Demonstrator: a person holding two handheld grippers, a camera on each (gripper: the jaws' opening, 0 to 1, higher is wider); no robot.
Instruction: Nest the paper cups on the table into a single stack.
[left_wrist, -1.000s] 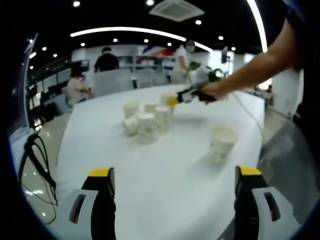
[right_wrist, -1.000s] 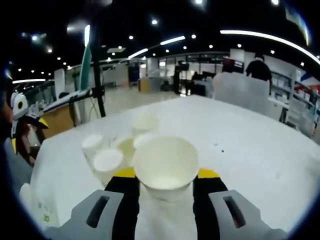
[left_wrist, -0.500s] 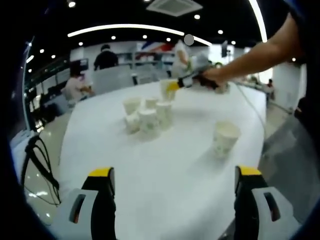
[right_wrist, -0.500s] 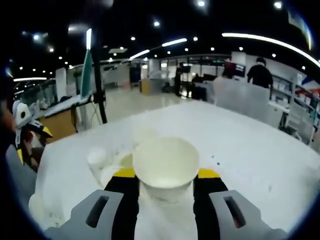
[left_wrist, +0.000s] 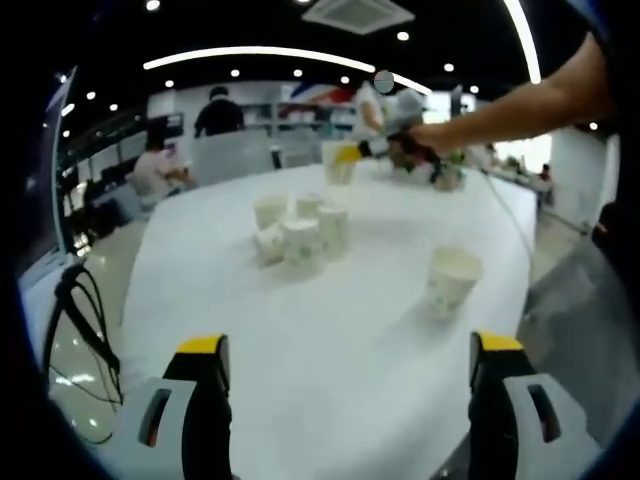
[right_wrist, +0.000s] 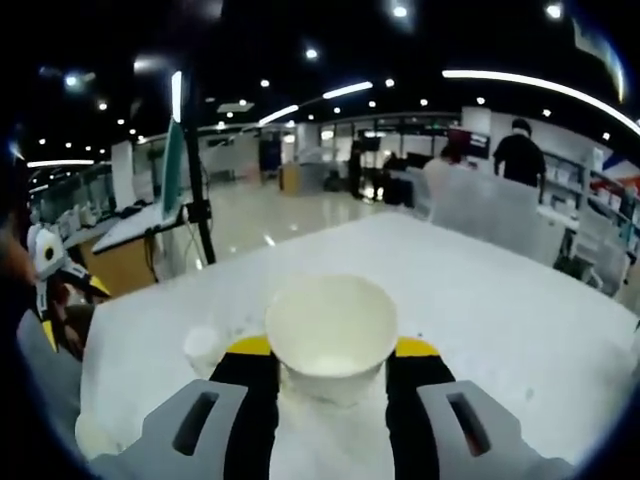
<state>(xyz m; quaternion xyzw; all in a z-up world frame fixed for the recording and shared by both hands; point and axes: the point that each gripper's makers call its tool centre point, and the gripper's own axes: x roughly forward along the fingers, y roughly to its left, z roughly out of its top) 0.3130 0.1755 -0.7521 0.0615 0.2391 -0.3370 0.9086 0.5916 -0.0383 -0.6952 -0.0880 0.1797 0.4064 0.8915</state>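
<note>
My right gripper (right_wrist: 330, 350) has its jaws clamped on one paper cup (right_wrist: 331, 328), lifted above the white table (left_wrist: 330, 330). My left gripper (left_wrist: 345, 400) hangs with jaws apart and empty near the table's edge. I judge stacking barely begun: a cluster of cups (left_wrist: 298, 232) mid-table and a lone cup (left_wrist: 450, 278) remain.

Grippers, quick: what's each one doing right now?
Left gripper: open, holding nothing, over the white table.
Right gripper: shut on a paper cup.
</note>
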